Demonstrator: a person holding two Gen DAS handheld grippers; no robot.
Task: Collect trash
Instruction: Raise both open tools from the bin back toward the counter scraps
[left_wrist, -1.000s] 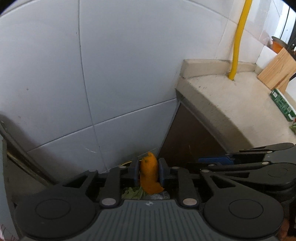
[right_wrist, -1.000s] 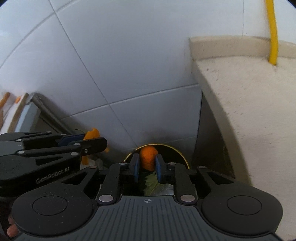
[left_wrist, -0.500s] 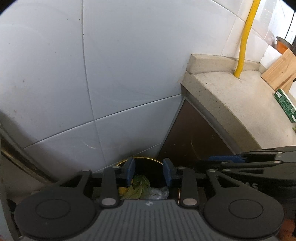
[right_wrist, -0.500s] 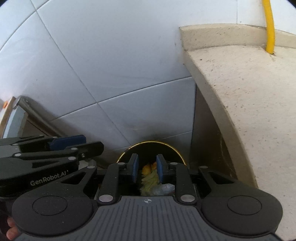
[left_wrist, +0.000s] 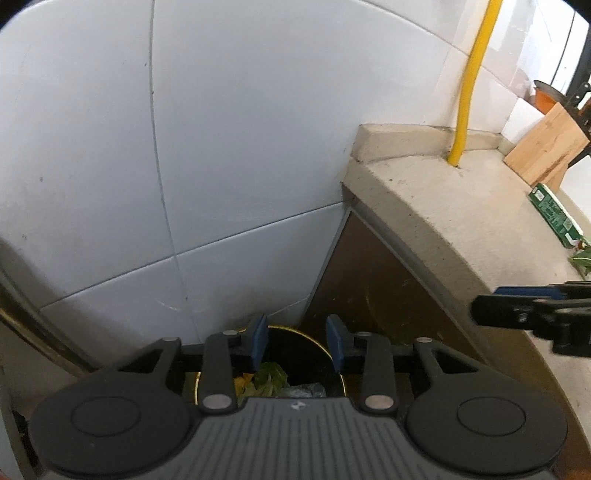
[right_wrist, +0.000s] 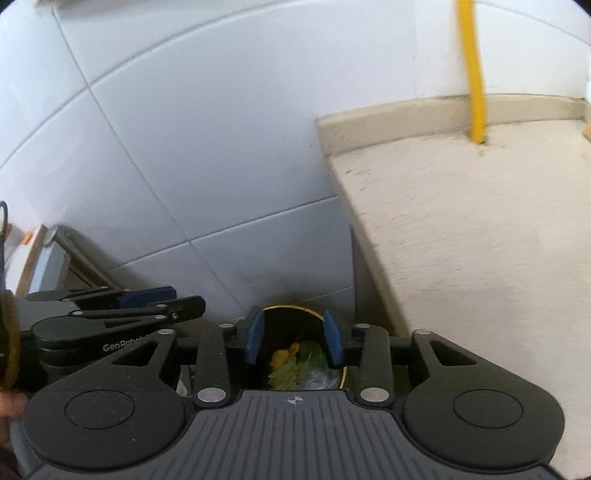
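A round bin with a gold rim (left_wrist: 310, 334) stands on the floor in the corner below both grippers. Green leaves (left_wrist: 269, 376) and a clear wrapper lie inside it. My left gripper (left_wrist: 297, 332) hangs over the bin, open with nothing between its blue pads. In the right wrist view the bin (right_wrist: 291, 307) holds orange peel pieces (right_wrist: 284, 354) and green leaves (right_wrist: 310, 350). My right gripper (right_wrist: 293, 332) is above it, its jaws opening and empty. The left gripper (right_wrist: 166, 302) shows beside it at the left.
White tiled wall rises behind the bin. A beige stone counter (left_wrist: 461, 206) juts out on the right over a brown cabinet side (left_wrist: 369, 288). On the counter are a yellow pipe (left_wrist: 469, 92), a wooden board (left_wrist: 543, 147), a green box (left_wrist: 554, 214) and a leaf (left_wrist: 581, 258).
Each gripper held an orange peel piece a second ago. Both let go, and the pieces now lie in the bin. The right gripper has lifted and its jaws have widened.
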